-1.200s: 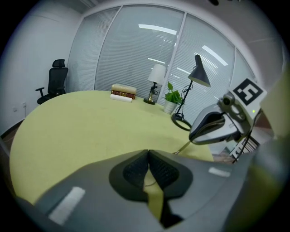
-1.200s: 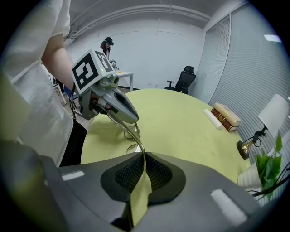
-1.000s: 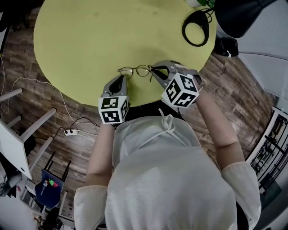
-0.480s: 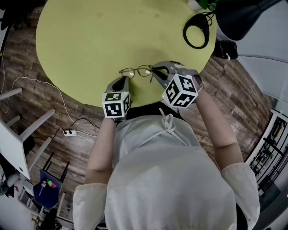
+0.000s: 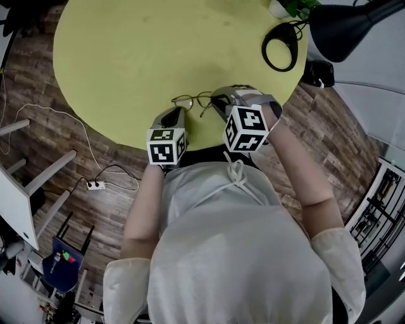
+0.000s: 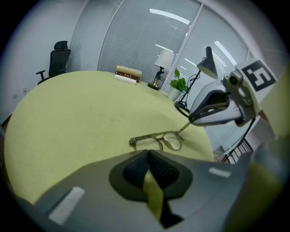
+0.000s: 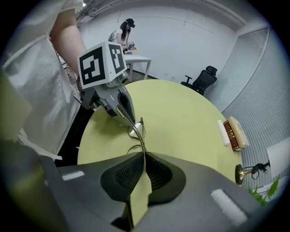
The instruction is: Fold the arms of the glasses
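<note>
Thin metal-rimmed glasses [image 5: 192, 100] lie near the front edge of the round yellow-green table [image 5: 126, 57]. My right gripper [image 5: 216, 101] is shut on one arm of the glasses; in the right gripper view that thin arm [image 7: 139, 136] runs out from between the pads of the right gripper [image 7: 144, 157]. In the left gripper view the same glasses [image 6: 158, 139] lie just beyond the tip of my left gripper [image 6: 147, 154], which is shut with nothing between its pads. The left gripper [image 5: 179, 114] points at the other end of the frame.
A black lamp base ring [image 5: 279, 45] and a plant pot [image 5: 278, 7] stand at the table's far right. Stacked books [image 6: 128, 74] and a small table lamp [image 6: 162, 63] sit at the far side. A power strip [image 5: 96, 186] lies on the wood floor.
My right gripper has rolled and shifted a little left, swinging the held arm of the glasses inward. The left gripper has edged closer to the frame.
</note>
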